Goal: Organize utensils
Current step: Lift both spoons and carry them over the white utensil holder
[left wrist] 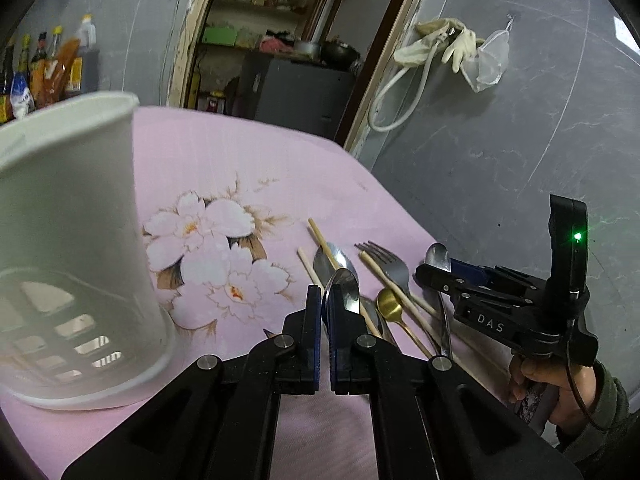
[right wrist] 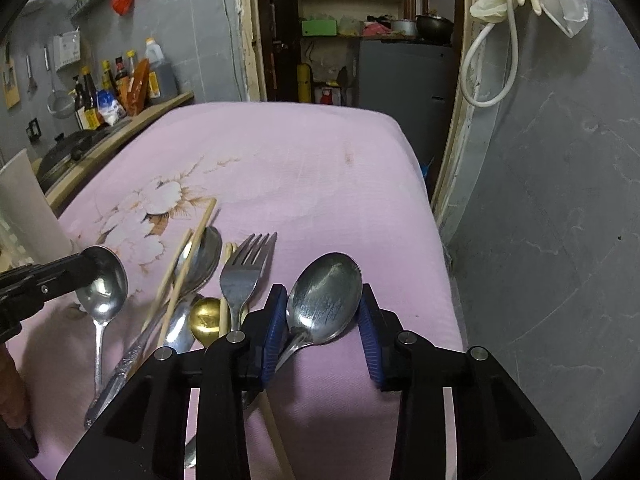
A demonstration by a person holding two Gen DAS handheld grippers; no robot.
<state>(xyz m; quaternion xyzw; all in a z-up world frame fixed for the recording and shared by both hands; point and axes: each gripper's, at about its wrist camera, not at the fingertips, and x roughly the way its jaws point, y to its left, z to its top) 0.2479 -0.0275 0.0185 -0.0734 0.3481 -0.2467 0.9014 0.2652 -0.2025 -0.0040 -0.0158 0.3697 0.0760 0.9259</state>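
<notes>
My left gripper (left wrist: 325, 300) is shut on a steel spoon (left wrist: 340, 290), held edge-on just above the pink cloth; the same spoon shows in the right wrist view (right wrist: 102, 284). A white perforated utensil holder (left wrist: 68, 240) stands close on its left. My right gripper (right wrist: 323, 312) is open around the bowl of another steel spoon (right wrist: 326, 298), which lies on the cloth; it shows from the left wrist view (left wrist: 438, 270). A pile lies between them: a fork (right wrist: 244, 272), a gold spoon (right wrist: 206, 316), wooden chopsticks (right wrist: 188, 256), and a further spoon (right wrist: 204, 254).
The table has a pink floral cloth (right wrist: 320, 168). Its right edge drops beside a grey wall (right wrist: 560, 200). Sauce bottles (right wrist: 116, 84) and a pan stand on a counter at the far left. A doorway with shelves lies behind the table.
</notes>
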